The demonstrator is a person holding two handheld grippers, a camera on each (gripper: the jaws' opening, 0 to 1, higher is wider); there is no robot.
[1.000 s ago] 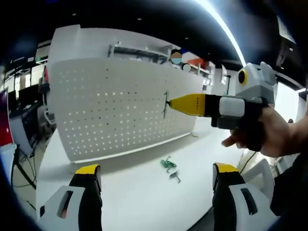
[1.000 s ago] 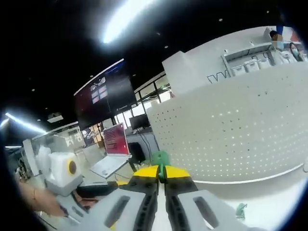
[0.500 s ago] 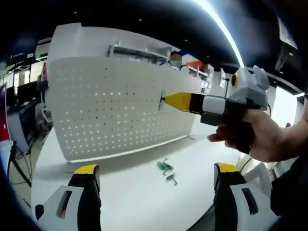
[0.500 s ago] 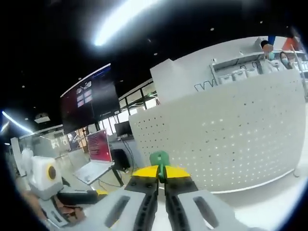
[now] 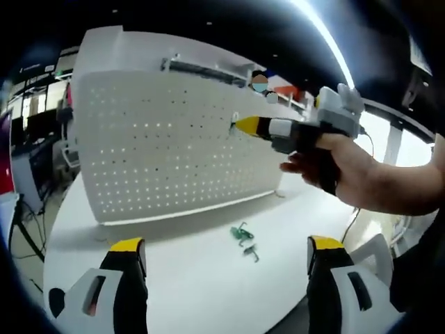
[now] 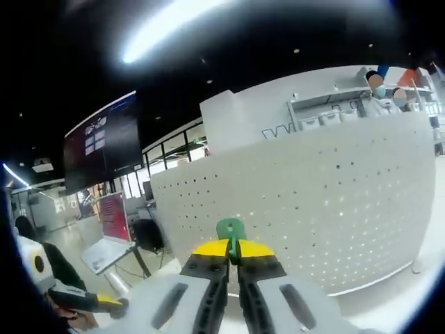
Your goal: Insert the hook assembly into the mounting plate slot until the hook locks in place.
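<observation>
Since a second ago your right gripper has climbed and pushed in toward the perforated mounting plate, and the hook that showed at its tip then is now hard to make out against the holes. In the right gripper view the jaws are pinched tight on the green hook assembly, its rounded head poking just past the fingertips, with the plate close ahead of them.

Your left gripper hangs back over the white table with its jaws spread wide and nothing between them. Two spare green hooks lie on the table beyond and between those fingers, near the foot of the plate.

The risk, as I judge it, is alignment: so little of the hook clears your fingertips that the yellow pads could meet the plate before the prongs seat. A tilted approach could make it skid off a hole or twist in the grip. The free-standing plate might also shift under a hard push, with your left gripper not bracing it.
</observation>
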